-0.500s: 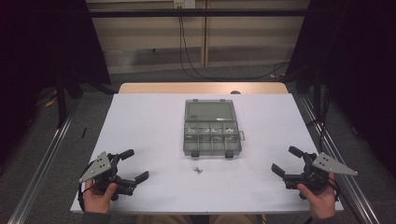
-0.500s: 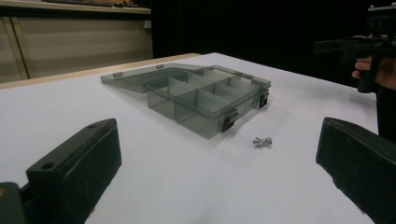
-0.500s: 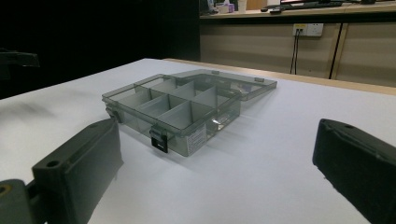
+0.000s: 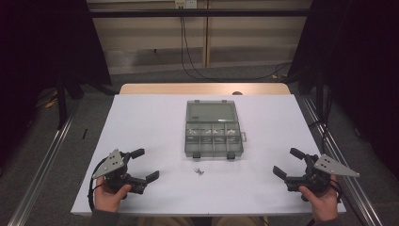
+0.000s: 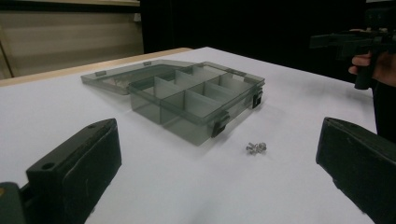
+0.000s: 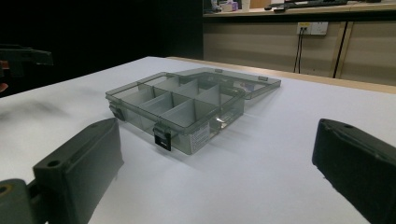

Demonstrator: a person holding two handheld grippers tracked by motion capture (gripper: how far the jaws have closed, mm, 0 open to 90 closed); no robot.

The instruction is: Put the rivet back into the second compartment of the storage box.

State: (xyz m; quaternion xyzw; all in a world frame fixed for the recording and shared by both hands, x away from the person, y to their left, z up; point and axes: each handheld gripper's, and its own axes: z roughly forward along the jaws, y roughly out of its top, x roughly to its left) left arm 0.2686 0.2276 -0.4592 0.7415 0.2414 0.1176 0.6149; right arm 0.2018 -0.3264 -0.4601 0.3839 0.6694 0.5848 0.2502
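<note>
1. A person is sitting at the near edge of a white rectangular table (image 4: 141, 122), holding a black two-jaw gripper in each hand.
2. The left gripper (image 4: 147, 165) is resting low over the near left corner of the table, its jaws standing wide apart with nothing between them.
3. The right gripper (image 4: 289, 163) is sitting over the near right corner, its jaws likewise spread wide and empty.
4. A translucent grey plastic compartment box (image 4: 214, 140) is lying in the middle of the table, well apart from both grippers, its lid (image 4: 211, 112) folded flat open on the far side.
5. Dividers are splitting the box into two rows of small compartments; I cannot tell what is lying inside them.
6. A few small silvery metal screws (image 4: 199, 171) are lying loose on the table just in front of the box's two black latches, between the grippers and somewhat nearer the left one.
7. In the left gripper view, the screws (image 5: 256, 148) are showing between its jaws, farther off on the table.
</note>
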